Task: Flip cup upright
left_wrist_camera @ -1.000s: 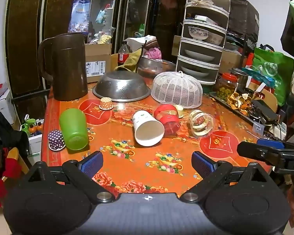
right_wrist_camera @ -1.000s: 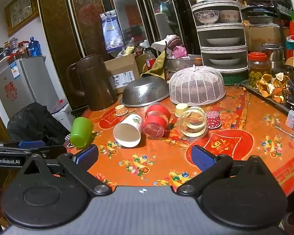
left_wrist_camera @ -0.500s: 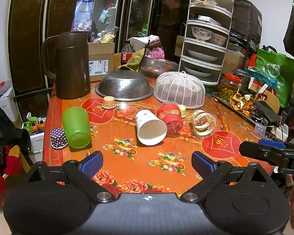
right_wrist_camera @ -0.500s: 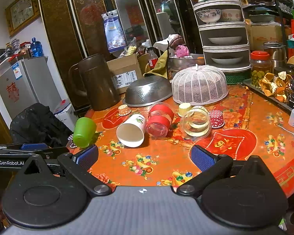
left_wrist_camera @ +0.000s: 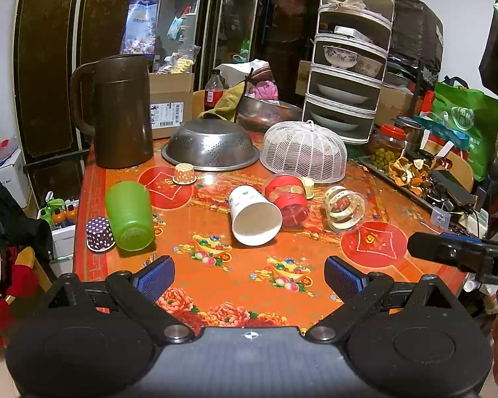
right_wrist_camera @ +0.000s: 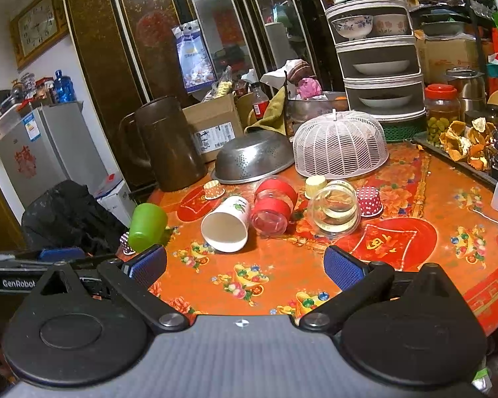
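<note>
Several cups lie on their sides on the orange table (left_wrist_camera: 235, 268): a white paper cup (left_wrist_camera: 254, 219) with its mouth toward me, a red-banded clear cup (left_wrist_camera: 289, 197), a clear cup (left_wrist_camera: 345, 207) with yellow bands, and a green cup (left_wrist_camera: 129, 215) at the left. The right wrist view shows the same white cup (right_wrist_camera: 227, 224), red cup (right_wrist_camera: 272, 207), clear cup (right_wrist_camera: 335, 210) and green cup (right_wrist_camera: 147, 227). My left gripper (left_wrist_camera: 249, 275) is open and empty, near the table's front edge. My right gripper (right_wrist_camera: 245, 267) is open and empty, short of the cups.
A brown jug (left_wrist_camera: 121, 112), an upturned metal colander (left_wrist_camera: 210, 149) and a white mesh food cover (left_wrist_camera: 303, 151) stand behind the cups. Small cupcake liners (left_wrist_camera: 98, 233) sit around them. A tiered dish rack (left_wrist_camera: 348, 79) and a tray of peels (left_wrist_camera: 411, 172) are at the right.
Both grippers have moved slightly closer to the table and cups. Both remain open and empty. The cups have not moved.
</note>
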`<state>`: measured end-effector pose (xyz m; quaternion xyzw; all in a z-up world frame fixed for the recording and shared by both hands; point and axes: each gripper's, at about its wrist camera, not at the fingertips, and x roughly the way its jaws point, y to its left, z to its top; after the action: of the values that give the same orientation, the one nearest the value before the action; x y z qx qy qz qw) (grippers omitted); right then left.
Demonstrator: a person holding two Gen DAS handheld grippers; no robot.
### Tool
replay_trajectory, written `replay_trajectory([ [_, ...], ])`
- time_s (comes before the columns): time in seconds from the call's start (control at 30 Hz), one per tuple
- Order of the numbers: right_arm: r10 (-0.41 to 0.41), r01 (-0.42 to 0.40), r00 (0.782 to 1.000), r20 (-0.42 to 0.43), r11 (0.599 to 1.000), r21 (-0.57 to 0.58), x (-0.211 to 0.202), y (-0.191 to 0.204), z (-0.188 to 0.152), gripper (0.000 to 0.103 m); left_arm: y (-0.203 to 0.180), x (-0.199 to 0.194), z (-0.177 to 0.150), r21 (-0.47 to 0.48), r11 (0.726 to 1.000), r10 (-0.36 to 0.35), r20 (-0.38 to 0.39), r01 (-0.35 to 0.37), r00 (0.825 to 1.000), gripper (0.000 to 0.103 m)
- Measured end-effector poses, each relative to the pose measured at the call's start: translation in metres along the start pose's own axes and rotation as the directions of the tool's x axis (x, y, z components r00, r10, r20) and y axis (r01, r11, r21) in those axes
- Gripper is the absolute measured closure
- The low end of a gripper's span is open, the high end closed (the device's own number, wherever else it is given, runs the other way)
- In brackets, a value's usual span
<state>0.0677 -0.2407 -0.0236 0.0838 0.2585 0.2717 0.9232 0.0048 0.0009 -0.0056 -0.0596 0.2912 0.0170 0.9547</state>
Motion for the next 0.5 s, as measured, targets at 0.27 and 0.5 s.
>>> replay_trajectory([
  [0.27,0.0,0.0,1.0,-0.005,1.0,-0.005,0.0009,0.0008,0.001,0.001,-0.0007,-0.0005,-0.0004,0.0,1.0,0.0,0.0,0.0,1.0,0.005],
  [0.5,-0.001,0.001,1.0,-0.006,1.0,-0.002,0.0013,0.0001,0.001,0.001,-0.0028,-0.0006,-0.0013,-0.001,1.0,-0.002,-0.001,0.002,1.0,0.005],
])
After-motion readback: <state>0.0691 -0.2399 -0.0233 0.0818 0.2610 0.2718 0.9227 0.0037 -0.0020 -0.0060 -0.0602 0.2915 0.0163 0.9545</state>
